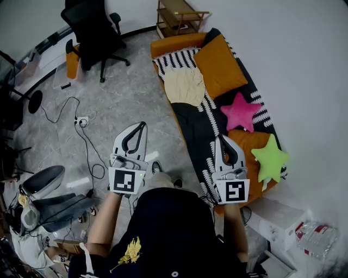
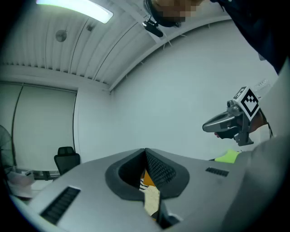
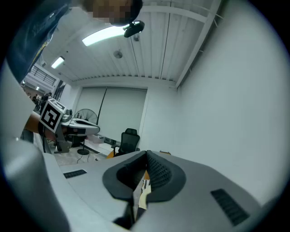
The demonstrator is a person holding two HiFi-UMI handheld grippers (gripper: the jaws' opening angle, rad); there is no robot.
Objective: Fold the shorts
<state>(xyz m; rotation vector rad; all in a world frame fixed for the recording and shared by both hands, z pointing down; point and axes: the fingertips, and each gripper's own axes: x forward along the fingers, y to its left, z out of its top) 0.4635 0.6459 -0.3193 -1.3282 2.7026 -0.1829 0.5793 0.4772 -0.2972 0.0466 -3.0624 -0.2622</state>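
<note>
Far left on the grey floor point(image 1: 125, 103), a black office chair point(image 1: 95, 32) is seen, with a power strip point(image 1: 81, 121) and a trailing cable point(image 1: 87, 149) below it. The left gripper point(image 1: 142, 126) is held level over the floor, just left of the sofa's edge. In the left gripper view its jaws are seen pressed together at the tips, nothing clamped; only a sliver of distant cream and orange is visible through the gap behind them. The shorts point(image 1: 185, 86), cream-coloured, are laid flat on the striped end of the sofa point(image 1: 193, 127), well ahead of both grippers and touched by neither. An orange cushion point(image 1: 219, 65) is propped just right of the shorts, its edge against them; a wooden shelf point(image 1: 179, 16) is stood beyond the sofa's far end. The right gripper point(image 1: 221, 139) is held level over the near part of the sofa, roughly parallel to the left one. In the right gripper view its jaws are likewise seen closed on each other, with nothing between the pads. A pink star pillow point(image 1: 240, 112) is placed near the right gripper's tip, and a green star pillow point(image 1: 270, 157) sits furthest right, near the wall.
</note>
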